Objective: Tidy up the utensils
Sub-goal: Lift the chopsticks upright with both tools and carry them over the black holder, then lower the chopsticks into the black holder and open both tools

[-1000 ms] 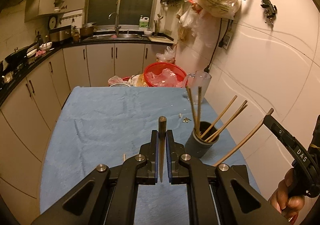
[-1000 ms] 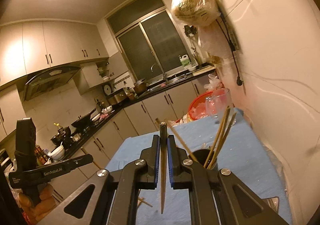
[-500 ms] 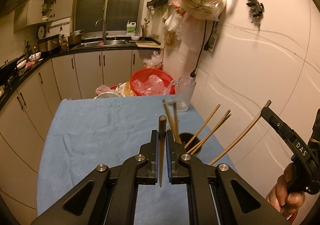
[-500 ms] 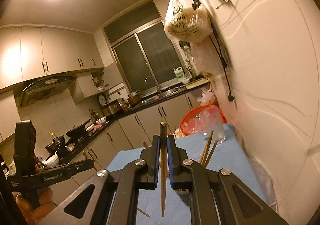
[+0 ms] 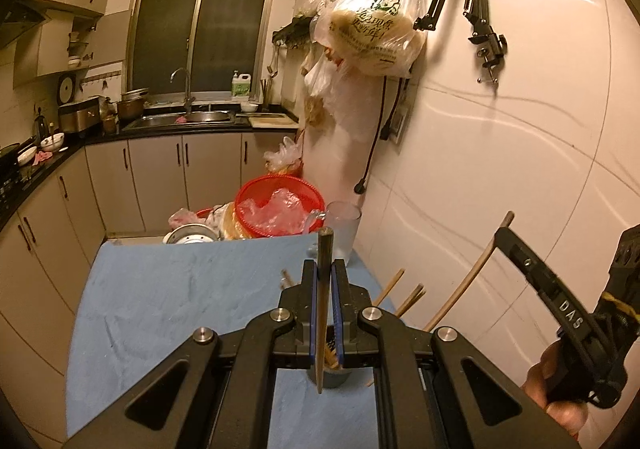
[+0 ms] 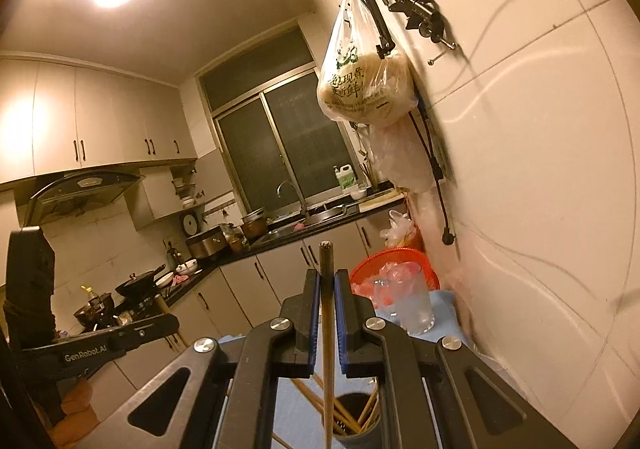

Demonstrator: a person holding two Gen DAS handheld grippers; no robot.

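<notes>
While the left claw [image 5: 325, 269] grips one chopstick [image 5: 322, 313], the right claw [image 6: 327, 281] grips another chopstick [image 6: 328, 349]; holder [image 6: 356, 437] below both.

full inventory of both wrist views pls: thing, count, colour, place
chopstick holder: 1, dark grey, on the blue cloth, below both grippers
chopsticks in holder: several, wooden, leaning outward
held chopsticks: 2, wooden, one clamped in each gripper
blue cloth: 1, covers the table
glass cup: 1, clear, far end of the table by the wall
red basket: 1, holds clear plastic, behind the table
plastic bag: 1, clear with green print, on a wall hook
sink: 1, steel, under the window
range hood: 1, dark, left wall
left gripper: black with blue pads, shut on a chopstick
right gripper: same, shut on a chopstick
hand: 1, grips the right gripper's handle
</notes>
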